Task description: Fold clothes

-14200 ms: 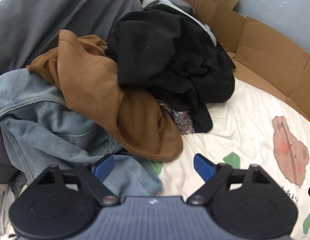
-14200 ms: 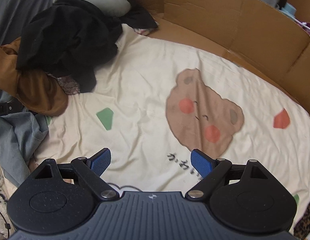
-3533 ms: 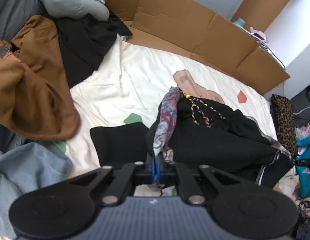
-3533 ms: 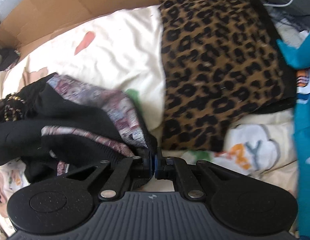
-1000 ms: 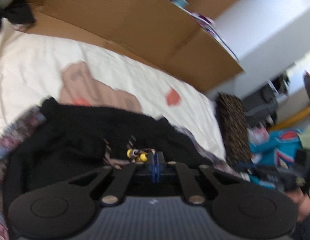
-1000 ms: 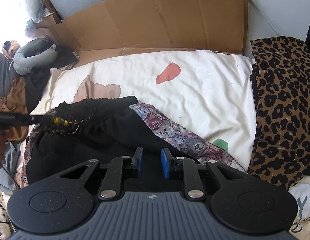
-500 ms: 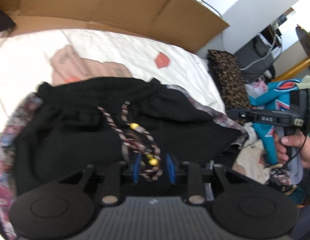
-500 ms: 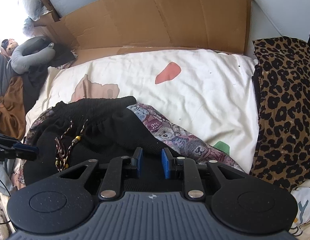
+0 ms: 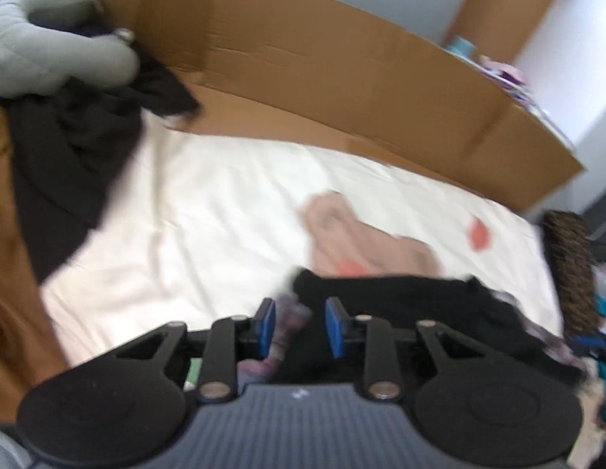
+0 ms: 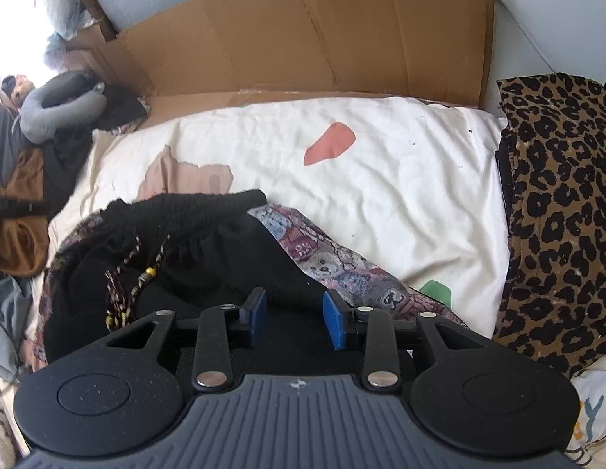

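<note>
On the cream bed sheet [image 10: 400, 179], your black garment [image 10: 209, 242] is lying bunched; both your left claw [image 9: 299, 326] and right claw [image 10: 293, 318] are hovering spread, gripping nothing.

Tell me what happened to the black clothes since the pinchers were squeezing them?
Both grippers let go. The left gripper and right gripper were shut on the black garment and now stand open. The garment came from the pile at the left and lies spread on the cream sheet. The cardboard wall and leopard-print cloth stayed put.
</note>
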A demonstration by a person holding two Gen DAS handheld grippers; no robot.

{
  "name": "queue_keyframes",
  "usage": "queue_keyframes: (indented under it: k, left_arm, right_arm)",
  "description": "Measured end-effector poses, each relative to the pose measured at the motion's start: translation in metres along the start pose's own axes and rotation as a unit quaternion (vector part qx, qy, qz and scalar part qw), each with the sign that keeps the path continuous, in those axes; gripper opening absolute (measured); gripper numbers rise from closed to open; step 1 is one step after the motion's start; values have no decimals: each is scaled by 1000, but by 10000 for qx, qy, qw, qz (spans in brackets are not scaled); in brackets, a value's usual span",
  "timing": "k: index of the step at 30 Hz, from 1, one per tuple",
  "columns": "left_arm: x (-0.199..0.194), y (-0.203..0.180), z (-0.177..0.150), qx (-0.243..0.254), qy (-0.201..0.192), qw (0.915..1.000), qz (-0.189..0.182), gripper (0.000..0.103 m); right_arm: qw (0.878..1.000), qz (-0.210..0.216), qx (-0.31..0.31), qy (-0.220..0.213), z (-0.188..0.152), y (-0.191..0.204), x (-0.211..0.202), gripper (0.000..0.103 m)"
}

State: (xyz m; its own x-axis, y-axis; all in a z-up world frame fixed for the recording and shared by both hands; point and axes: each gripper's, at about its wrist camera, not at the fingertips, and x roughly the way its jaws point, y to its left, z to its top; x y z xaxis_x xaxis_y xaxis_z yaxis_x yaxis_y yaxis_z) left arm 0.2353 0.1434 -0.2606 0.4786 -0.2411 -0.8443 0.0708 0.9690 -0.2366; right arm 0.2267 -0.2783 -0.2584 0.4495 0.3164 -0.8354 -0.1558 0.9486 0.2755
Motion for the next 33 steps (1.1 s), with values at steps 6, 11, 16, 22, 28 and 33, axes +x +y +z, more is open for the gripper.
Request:
queue_keyframes:
  k: [6, 11, 16, 22, 28, 33]
  left_arm:
    - [28, 14, 2, 15, 95, 9999, 127, 29]
    - [54, 20, -3, 81, 249, 9996, 96, 29]
    - [83, 27, -15, 56, 490, 9986, 199, 26]
    - [102, 26, -31, 126, 688, 9972, 281, 26]
    - [100, 11, -37, 585, 729, 9947, 435, 26]
    - [73, 10, -29, 663, 96, 9961, 582, 25]
  right_arm:
    - [10000, -19, 29, -15, 1, 1, 1, 39]
    - [10000, -34, 43, -16, 4, 3, 5, 39]
    - [10000, 1, -63, -61, 13, 10, 16, 39]
    - [9996, 22, -266, -104, 28, 18, 27, 39]
    - [9991, 24, -425, -55, 32, 23, 37, 39]
    - [9976, 12, -686, -85, 39, 27, 43, 39]
